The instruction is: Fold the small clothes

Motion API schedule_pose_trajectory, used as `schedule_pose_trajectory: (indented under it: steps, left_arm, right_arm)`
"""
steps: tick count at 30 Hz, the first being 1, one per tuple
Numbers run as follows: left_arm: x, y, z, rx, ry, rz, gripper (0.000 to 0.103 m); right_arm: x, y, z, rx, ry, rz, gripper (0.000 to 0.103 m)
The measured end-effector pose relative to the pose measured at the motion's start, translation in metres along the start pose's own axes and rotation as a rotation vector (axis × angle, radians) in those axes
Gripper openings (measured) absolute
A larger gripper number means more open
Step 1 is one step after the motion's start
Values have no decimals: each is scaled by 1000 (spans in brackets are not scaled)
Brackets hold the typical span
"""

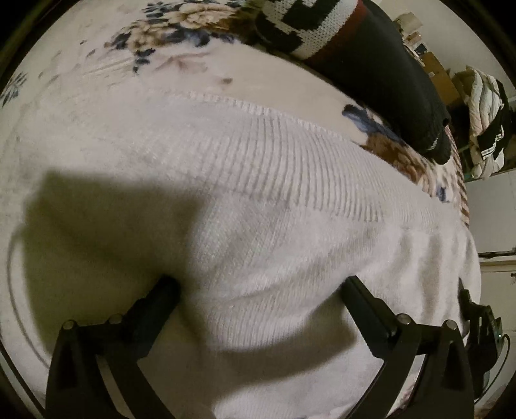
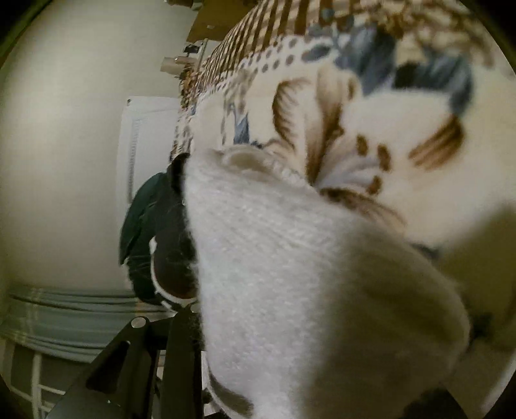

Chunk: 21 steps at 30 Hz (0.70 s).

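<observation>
In the left wrist view a white knitted sweater [image 1: 258, 199] fills most of the frame, lying flat on a floral blanket [image 1: 180, 38] whose blue and brown flowers show at the upper left and along the right edge. A ribbed band of the sweater runs in an arc from the upper centre to the right. The left gripper [image 1: 258, 287] points steeply down at the knit with its jaws spread wide; both black fingers [image 1: 161, 299] rise from the lower corners, their tips just at the fabric with a broad stretch of it between them, and the pads do not press on it. A dark shadow covers the sweater at the left centre. At the top right a black garment [image 1: 396, 83] lies on the blanket, touching a black-and-white knitted piece [image 1: 300, 22] above it. At the far right edge sits a heap of pale clothes [image 1: 483, 106].

In the right wrist view the same white sweater [image 2: 290, 258] bulges through the centre and lower right, blurred and very close to the lens. The right gripper [image 2: 196, 316] is at the lower left, jaws narrow; only one black finger [image 2: 180, 348] shows clearly beside the knit edge, and I cannot tell whether the pads pinch it. The floral blanket [image 2: 387, 106] fills the upper right, a pale wall [image 2: 64, 129] the left, and a dark garment [image 2: 154, 232] hangs at centre left
</observation>
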<state>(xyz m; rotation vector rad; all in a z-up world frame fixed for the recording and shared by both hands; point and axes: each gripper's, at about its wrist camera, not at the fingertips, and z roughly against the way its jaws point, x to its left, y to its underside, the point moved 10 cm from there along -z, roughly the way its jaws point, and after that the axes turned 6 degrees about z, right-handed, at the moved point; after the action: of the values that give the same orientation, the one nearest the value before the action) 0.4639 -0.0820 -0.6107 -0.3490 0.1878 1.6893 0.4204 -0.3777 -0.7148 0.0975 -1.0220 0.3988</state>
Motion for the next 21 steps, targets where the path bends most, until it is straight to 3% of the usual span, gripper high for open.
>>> schedule_pose_trajectory:
  steps: [2,6,10,12,15,18,21]
  left_arm:
    - [4,0,15,-27,20,17,103]
    - [41,1,65,-142,-12,87,103]
    - [112,19,107,-217,-54,210,103]
    - [149,34,121,-235,-81,290,103]
    - [203,58,140,-253,-117,399,103]
    - [243,83,148,-261,-171,467,103]
    - [272,102,150,-257,-181,546,103]
  right_arm:
    - [20,5,7,-19,77,98,27]
    - [74,15,18,-48,179,308,26]
    - [143,45,2,-39,253,569,26]
    - [181,78,-17,-11,294,750,26]
    - [230,153,-46,49,322,1036,27]
    - [244,251,-73,140,346,1270,26]
    - [225,347,-100,242,392,1483,26]
